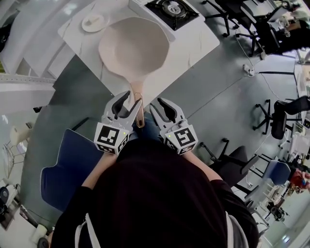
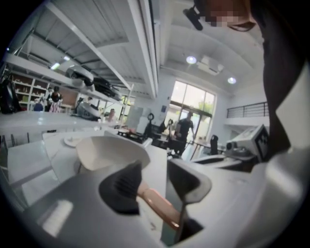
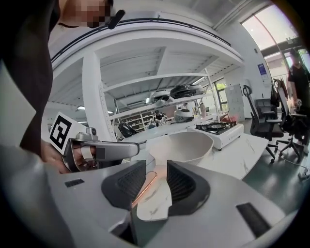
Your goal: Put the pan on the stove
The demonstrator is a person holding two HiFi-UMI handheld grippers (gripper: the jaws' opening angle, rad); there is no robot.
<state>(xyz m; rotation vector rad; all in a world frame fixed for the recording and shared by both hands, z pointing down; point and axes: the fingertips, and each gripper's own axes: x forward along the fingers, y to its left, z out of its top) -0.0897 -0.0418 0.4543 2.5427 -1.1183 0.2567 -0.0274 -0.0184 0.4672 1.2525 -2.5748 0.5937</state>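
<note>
- pan [image 1: 133, 48] on counter [image 1: 197, 41], short of stove [image 1: 172, 10]
- left gripper [image 1: 133, 100] fingers [image 2: 123, 186] released, straddling handle [image 1: 139, 112]
- right gripper [image 1: 160, 105] fingers [image 3: 181, 184] parted, seemingly empty
- risk: grip so near handle end lets pan tip or twist

The pan [image 1: 134, 46] looks matt and smooth, with a cream coating. Its handle [image 1: 138, 104] shines like coppery metal. The table [image 1: 193, 43] has a smooth, marble-veined top. The pads [image 3: 128, 186] are matt black and ribbed, set in smooth grey plastic.

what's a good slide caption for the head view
Left tool and right tool hover open at the handle of the cream pan, stove beyond it
</note>
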